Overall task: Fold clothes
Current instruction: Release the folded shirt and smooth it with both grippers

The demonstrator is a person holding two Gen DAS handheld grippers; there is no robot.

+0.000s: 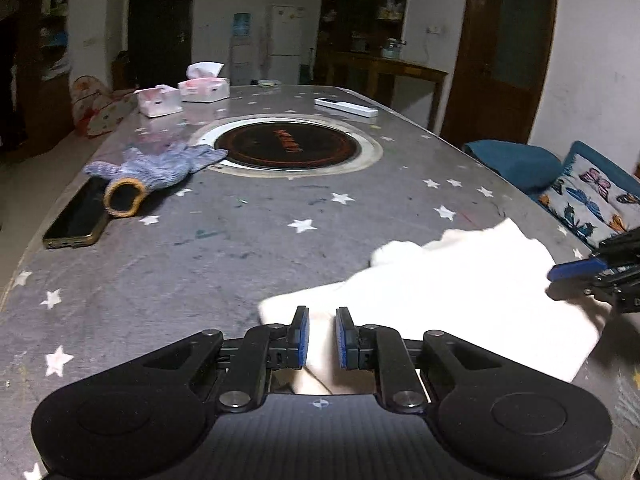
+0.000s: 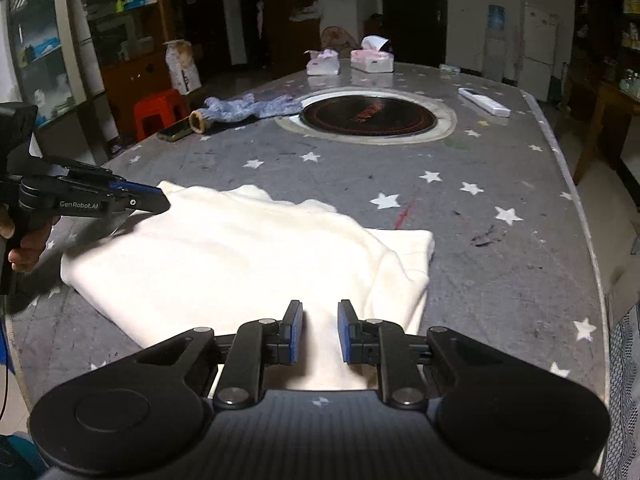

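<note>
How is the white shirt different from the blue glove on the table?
The white garment is plain cream; the knit glove is speckled blue with an orange cuff. The garment looks far bigger and lies folded near both grippers; the glove lies stretched out far off, beside a phone. Both rest on the starry tablecloth.

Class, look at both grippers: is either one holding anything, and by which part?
Nothing is held. The left gripper and right gripper both stand open over the near edge of the white garment.

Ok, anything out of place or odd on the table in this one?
A knit glove lies partly over the edge of a phone near the table's left side, its fingers reaching the inset cooktop's rim. Dark smudges and a red streak mark the surface. The white garment lies folded, slightly rumpled.
</note>
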